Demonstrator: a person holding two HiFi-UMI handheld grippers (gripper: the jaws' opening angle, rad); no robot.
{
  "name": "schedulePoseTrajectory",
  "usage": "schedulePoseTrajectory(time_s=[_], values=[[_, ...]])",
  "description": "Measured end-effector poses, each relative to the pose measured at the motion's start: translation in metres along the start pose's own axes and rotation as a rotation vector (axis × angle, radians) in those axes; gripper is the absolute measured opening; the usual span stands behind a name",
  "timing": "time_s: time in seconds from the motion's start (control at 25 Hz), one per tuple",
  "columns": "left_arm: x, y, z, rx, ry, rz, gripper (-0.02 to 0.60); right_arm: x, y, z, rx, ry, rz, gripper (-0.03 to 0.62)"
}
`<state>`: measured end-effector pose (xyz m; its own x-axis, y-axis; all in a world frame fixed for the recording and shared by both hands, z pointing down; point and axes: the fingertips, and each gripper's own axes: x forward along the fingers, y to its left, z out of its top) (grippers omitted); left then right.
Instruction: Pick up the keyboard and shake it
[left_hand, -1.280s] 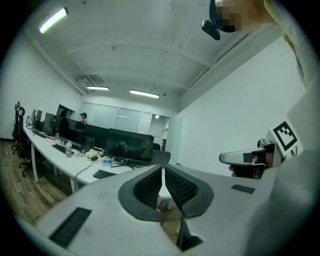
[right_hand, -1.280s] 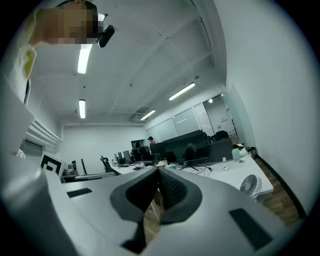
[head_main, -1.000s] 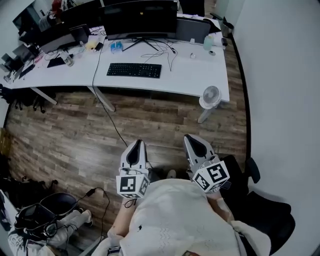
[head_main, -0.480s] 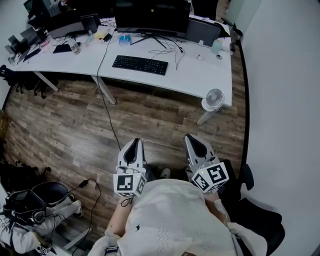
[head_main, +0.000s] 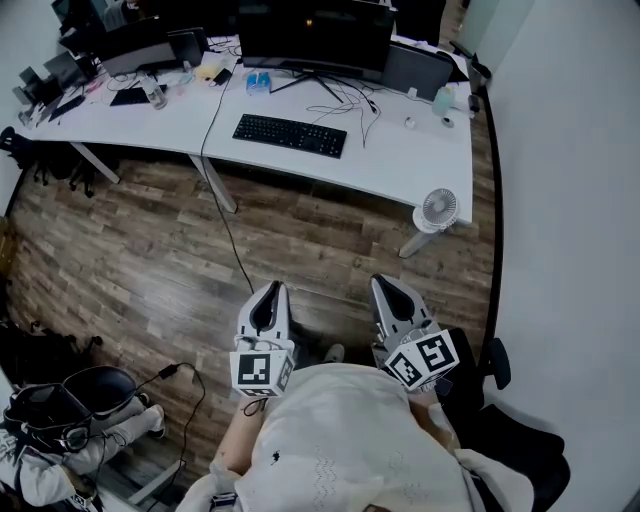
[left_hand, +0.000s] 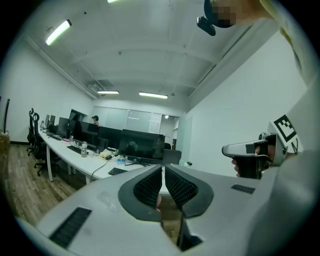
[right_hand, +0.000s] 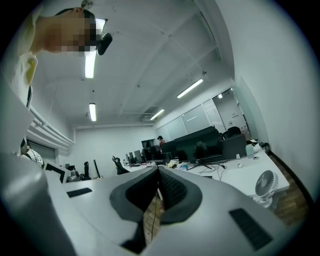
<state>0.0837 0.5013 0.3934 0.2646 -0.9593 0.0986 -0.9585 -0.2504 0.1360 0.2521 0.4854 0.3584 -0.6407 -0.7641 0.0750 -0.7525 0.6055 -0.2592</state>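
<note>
Both claws are clenched, with nothing between their ribbed dark pads. The left gripper (head_main: 268, 292) and the right gripper (head_main: 388, 287) hang side by side, well apart from the white desk (head_main: 400, 165). Between them and the desk is a wood-plank floor (head_main: 140, 240) crossed by a thin black cable (head_main: 226, 228). A small round fan (head_main: 438, 209) stands near the desk's right end. The keyboard (head_main: 290, 135), flat, long and black, lies on the desk before the dark monitor (head_main: 315, 30).

An open-plan office: long white desks (head_main: 400, 150) along the far side carry dark monitors (head_main: 315, 35), a keyboard (head_main: 290, 134) and cables (head_main: 340, 100); swivel chairs (left_hand: 32, 137) stand far left; strip lights (left_hand: 153, 95) line the ceiling (left_hand: 150, 60).
</note>
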Motion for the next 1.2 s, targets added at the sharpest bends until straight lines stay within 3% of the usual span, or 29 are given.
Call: schedulePoseTrajectory(time_s=[0.24, 0.68, 1.2], values=[[0.023, 0.038, 0.011, -0.016, -0.005, -0.002, 0.028, 0.038, 0.006, 0.002, -0.001, 0.007, -0.011, 0.000], [0.086, 0.086, 0.019, -0.034, 0.020, -0.073, 0.028, 0.112, 0.002, 0.004, -0.007, 0.024, -0.042, 0.000], [0.136, 0.161, 0.031, -0.034, 0.010, -0.111, 0.028, 0.196, 0.002, 0.011, -0.019, -0.001, -0.134, 0.000]])
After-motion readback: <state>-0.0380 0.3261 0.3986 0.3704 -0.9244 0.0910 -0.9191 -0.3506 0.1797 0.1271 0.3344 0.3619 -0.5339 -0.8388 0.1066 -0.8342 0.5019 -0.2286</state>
